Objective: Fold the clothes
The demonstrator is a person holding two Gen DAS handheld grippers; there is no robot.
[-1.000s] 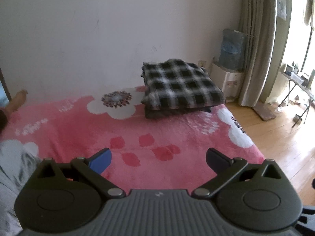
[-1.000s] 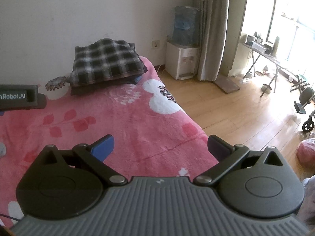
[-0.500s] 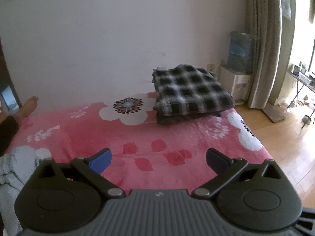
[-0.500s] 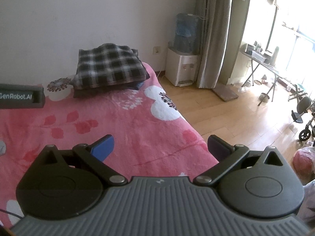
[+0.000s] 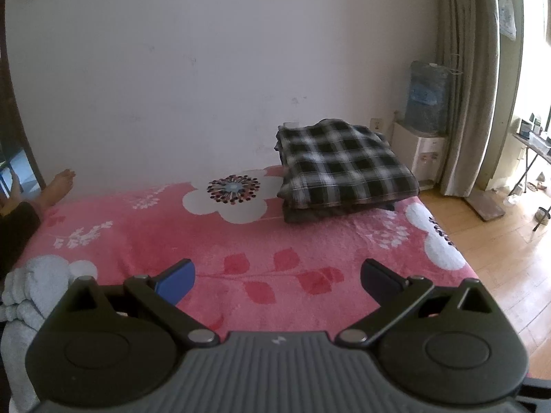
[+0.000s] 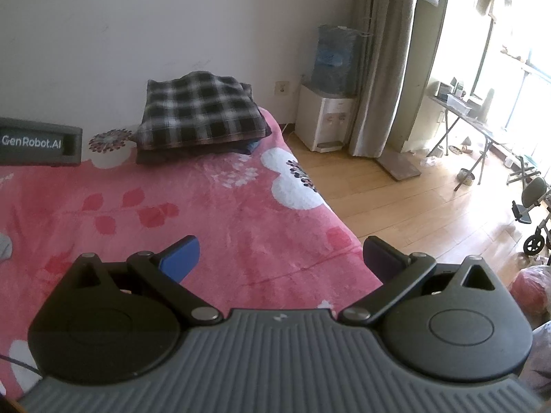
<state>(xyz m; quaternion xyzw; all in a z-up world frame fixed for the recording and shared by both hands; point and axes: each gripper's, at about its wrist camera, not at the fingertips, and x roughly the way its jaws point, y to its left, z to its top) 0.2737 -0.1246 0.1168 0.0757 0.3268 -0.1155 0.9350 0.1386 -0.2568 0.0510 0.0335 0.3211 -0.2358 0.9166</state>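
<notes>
Claws left [image 5: 277,275] and right [image 6: 280,254] hover level above the pink blanket [image 5: 310,241], both spread wide, empty.

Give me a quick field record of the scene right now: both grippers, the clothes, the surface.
left gripper: jaws open, empty, above the bed
right gripper: jaws open, empty, near the bed's floor-side edge
folded stack: plaid garment on top of darker folded items, far corner by the wall
unfolded item: grey garment, crumpled at the left edge
surface: pink floral blanket
other: a person's bare foot by the wall
</notes>
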